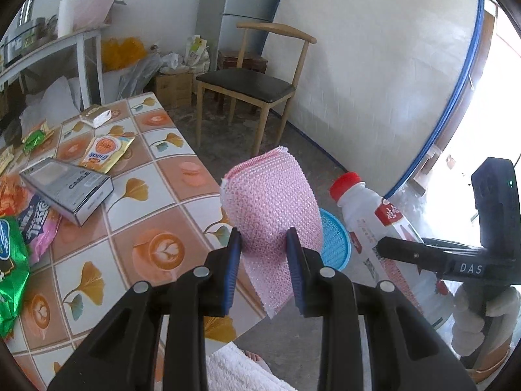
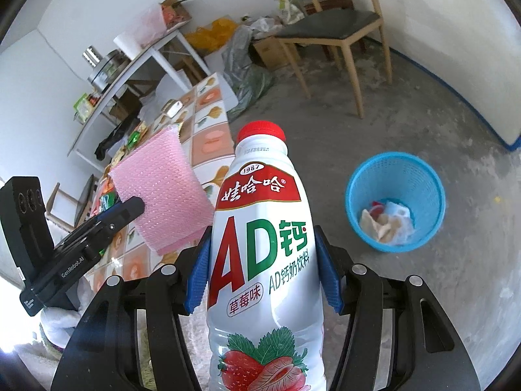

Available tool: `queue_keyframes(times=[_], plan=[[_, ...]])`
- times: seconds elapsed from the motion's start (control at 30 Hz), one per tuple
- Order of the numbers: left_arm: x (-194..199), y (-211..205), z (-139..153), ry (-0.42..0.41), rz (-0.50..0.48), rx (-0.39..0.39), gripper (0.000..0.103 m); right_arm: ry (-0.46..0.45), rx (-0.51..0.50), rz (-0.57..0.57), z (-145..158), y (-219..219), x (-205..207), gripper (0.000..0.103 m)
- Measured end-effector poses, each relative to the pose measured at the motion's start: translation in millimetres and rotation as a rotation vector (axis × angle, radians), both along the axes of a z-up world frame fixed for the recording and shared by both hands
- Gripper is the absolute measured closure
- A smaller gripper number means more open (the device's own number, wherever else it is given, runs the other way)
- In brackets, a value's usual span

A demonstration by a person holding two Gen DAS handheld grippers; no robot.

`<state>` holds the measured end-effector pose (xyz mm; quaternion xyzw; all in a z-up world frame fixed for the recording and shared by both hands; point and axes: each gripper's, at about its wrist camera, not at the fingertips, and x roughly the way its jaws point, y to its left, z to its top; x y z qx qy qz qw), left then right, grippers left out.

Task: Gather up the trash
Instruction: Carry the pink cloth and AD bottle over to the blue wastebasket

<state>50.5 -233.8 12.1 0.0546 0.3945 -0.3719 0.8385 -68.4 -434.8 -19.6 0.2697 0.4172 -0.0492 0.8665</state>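
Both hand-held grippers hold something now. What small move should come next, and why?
Probably carry the right hand-held gripper over the blue basket. Its pads clamp the red-capped bottle, and the basket stands on the floor off to the side, not under the bottle. The left hand-held gripper with the pink sponge cloth could follow.

Pink scouring pad [image 1: 272,202]: knobbly mesh, pink stitched edge, bent into a curve, centre of left wrist frame, clamped between blue pads; in right wrist view it's left of centre, off the tiled table edge.

White drink bottle [image 2: 263,244]: red cap, red/green label with strawberry print, upright, centre frame, pinched at mid-body by blue pads; tilted at right in the left view.

Blue mesh bin [image 2: 395,202]: right of centre, standing on concrete floor, open top, crumpled white, red and blue scraps at bottom.
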Motion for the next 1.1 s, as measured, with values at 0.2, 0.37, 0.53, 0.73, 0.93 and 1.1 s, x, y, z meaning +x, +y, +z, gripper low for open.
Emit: queue_keyframes(times=[0.2,0.37,0.53,0.73,0.93,1.1], plan=[[0.1,-14.6,-3.9,-0.005,-0.011,0.023,0.076,0.006,0.021,-0.019,-6.3,-10.6,-4.1,0.048],[2.0,-23.8,-8.5,-0.011,-0.017,0.042,0.076,0.009,0.035,-0.031,-9.2,-19.3,-5.0,0.048],[0.9,-30.8,-12.1,-0.017,-0.023,0.057,0.076,0.017,0.045,-0.04,-13.0,-24.5,-6.0,0.048],[3.7,-35.6,-16.6,-0.016,-0.025,0.07,0.076,0.028,0.058,-0.05,-16.0,-27.6,-6.3,0.048],[4.4,-39.7,-20.7,-0.01,-0.029,0.08,0.076,0.035,0.067,-0.054,-17.9,-29.8,-5.1,0.048],[6.0,-42.4,-22.8,-0.001,-0.035,0.081,0.076,0.039,0.072,-0.069,-19.7,-33.7,-6.4,0.048]])
